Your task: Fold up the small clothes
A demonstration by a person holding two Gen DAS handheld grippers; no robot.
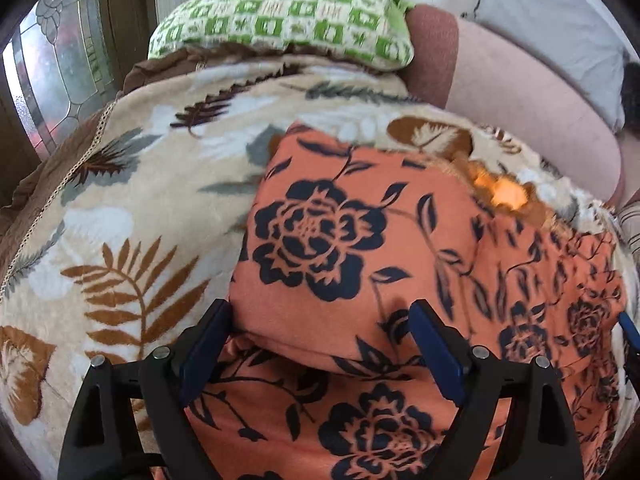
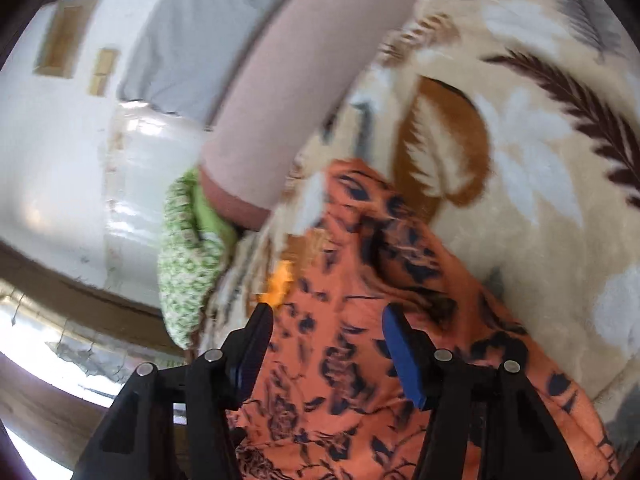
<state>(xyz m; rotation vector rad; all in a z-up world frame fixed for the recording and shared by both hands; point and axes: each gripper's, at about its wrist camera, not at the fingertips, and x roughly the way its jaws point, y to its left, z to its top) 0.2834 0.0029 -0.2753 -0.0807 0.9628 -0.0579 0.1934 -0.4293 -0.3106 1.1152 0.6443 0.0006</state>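
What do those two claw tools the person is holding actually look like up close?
Both look alike. The left gripper and the right gripper each have two black plastic arms with triangular cut-outs, joined by round silver pins. Their fingers are flat, straight bars faced with dark blue pads. No cables, labels, sleeves or hands show in either view.

Matt orange floral cloth lies on a fuzzy, plush leaf-print blanket.
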